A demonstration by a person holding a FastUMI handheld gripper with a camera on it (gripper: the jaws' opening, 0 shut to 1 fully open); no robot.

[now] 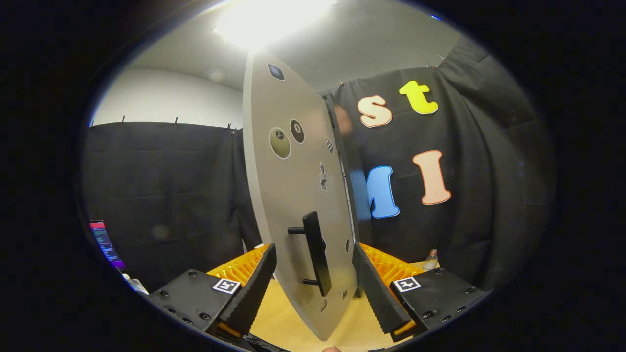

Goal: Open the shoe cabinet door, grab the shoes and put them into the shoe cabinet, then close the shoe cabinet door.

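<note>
The shoe cabinet's grey door (293, 195) stands swung out toward me and fills the space straight ahead. Its face is turned slightly to the left and carries a few small stickers. A black bar handle (315, 252) runs upright on the lower part of the door, sticking out toward my left. My gripper (313, 252) is open, its two black ribbed fingers (257, 288) spread wide, one on each side of the door's lower part and the handle. I cannot tell whether either finger touches the door. A dark strip of the cabinet's edge (348, 186) shows just behind the door's right side.
A light wooden tabletop (281, 318) lies under the door and fingers. A small clear bottle (431, 259) stands beyond the right finger near the black cloth wall. A lit screen (103, 243) glows low at the far left, and a bright ceiling lamp (266, 19) shines overhead.
</note>
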